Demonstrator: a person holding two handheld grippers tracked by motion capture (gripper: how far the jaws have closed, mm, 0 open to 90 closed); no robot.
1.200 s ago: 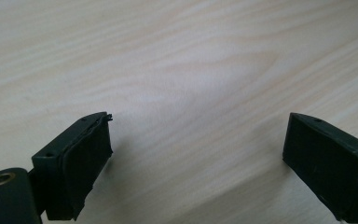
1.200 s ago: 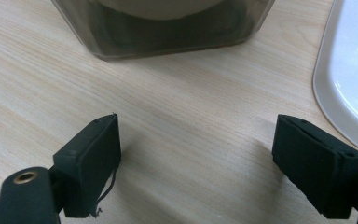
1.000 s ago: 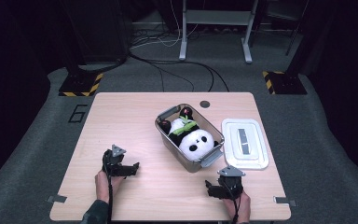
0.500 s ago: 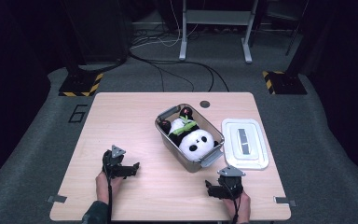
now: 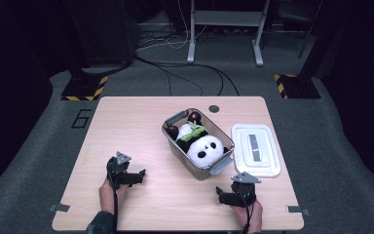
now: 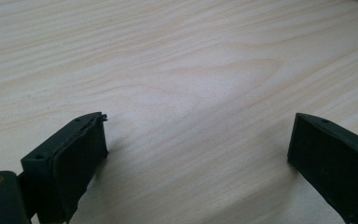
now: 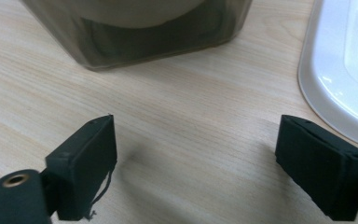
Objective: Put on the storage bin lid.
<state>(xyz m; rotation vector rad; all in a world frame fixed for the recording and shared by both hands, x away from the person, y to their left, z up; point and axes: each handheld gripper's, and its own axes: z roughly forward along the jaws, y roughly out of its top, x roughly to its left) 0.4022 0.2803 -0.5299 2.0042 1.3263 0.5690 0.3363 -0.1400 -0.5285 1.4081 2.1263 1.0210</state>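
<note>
Two grippers rest near the tabletop's [image 5: 126, 122] front edge, neither holding anything: the work appears barely begun or just ended.
Left gripper [image 5: 135, 176] at 7 o'clock and right gripper [image 5: 222, 193] at 5 o'clock stand spread over bare wood; the right jaws have just been opening, nothing between them. Panda plush [image 5: 202, 145] lies inside the clear bin [image 5: 175, 118] at centre, and the white lid [image 5: 256, 148] lies flat just beside it at 3 o'clock, so closing the bin seems to remain. In the right gripper view the bin's [image 7: 158, 44] upper part and most of the lid [image 7: 340, 70] are cut off; the plush's lower body is hard to make out.
</note>
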